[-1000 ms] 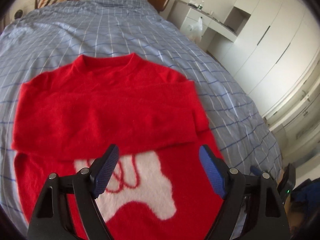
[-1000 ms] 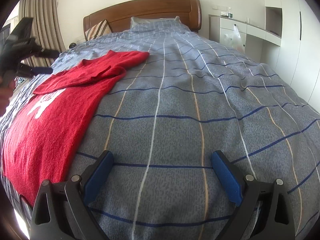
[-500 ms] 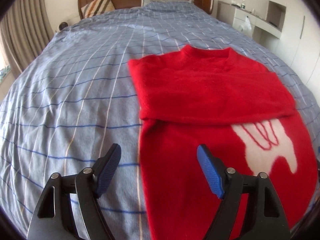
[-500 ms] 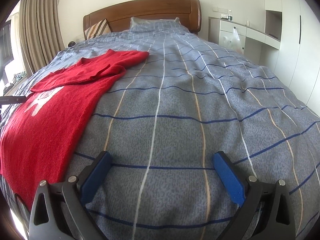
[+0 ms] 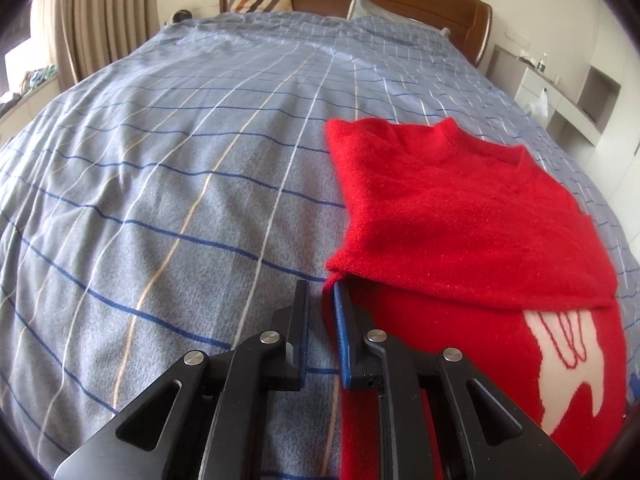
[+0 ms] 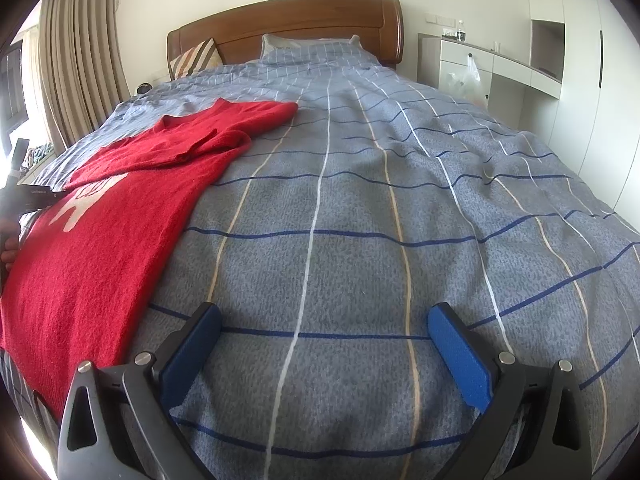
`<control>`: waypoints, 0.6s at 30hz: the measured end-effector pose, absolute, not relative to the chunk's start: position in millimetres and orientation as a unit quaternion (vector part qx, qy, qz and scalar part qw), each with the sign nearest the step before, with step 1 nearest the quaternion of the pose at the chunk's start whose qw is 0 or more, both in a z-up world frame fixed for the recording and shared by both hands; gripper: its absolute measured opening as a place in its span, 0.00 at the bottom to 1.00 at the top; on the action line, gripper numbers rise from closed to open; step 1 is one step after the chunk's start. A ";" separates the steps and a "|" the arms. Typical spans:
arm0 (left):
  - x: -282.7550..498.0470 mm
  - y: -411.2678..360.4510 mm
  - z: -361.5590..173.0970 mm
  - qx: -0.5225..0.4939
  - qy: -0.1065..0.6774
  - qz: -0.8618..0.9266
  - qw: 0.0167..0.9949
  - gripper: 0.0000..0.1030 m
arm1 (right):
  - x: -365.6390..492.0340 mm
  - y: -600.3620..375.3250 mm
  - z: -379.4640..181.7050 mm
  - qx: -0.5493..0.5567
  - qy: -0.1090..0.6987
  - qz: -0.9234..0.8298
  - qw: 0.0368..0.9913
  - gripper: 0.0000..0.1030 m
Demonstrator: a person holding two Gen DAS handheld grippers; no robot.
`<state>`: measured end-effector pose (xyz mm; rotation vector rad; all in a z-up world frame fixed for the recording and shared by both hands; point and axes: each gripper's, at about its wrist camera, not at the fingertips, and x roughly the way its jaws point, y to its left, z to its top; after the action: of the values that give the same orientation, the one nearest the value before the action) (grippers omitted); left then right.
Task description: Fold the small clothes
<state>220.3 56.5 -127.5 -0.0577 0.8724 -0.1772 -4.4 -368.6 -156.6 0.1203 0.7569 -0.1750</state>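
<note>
A: Where could a claw pass freely?

B: The wide stretch of checked bedspread [image 6: 360, 208] beside the red sweater [image 5: 460, 216] lies bare, right up toward the pillows [image 6: 308, 50]. The right claw [image 6: 324, 344] hangs over it with jaws spread wide and only cloth between them.

A: And the other side?

B: The left claw [image 5: 322, 312] sits at the sweater's left edge, where the folded-over sleeve [image 5: 440, 248] overhangs; its jaws have just been closing, a narrow gap left. To its left the bedspread is open.

A: What hems things in?

B: The wooden headboard [image 6: 288, 24] at the far end, curtains [image 6: 76, 60] on the left, white cabinets [image 6: 500, 76] on the right.
</note>
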 end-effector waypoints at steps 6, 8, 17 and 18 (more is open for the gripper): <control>185.6 72.3 -109.5 -0.041 0.407 -0.081 0.909 0.66 | -4.3 -368.6 -156.9 0.059 0.369 -0.085 0.924 0.99; 172.3 81.0 -102.4 -0.042 0.397 -0.075 0.914 0.80 | -4.3 -368.4 -156.9 0.058 0.369 -0.085 0.924 0.99; 161.2 120.1 -99.8 -0.032 0.389 -0.020 0.921 0.87 | -4.5 -368.0 -157.1 0.058 0.369 -0.086 0.924 0.99; 163.3 124.8 -102.8 -0.039 0.392 -0.013 0.919 0.87 | -4.5 -368.0 -157.1 0.058 0.368 -0.086 0.924 0.99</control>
<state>163.3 124.8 -102.8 -0.0805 0.8057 -0.0272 -4.5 -368.0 -157.1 0.1181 0.7562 -0.1763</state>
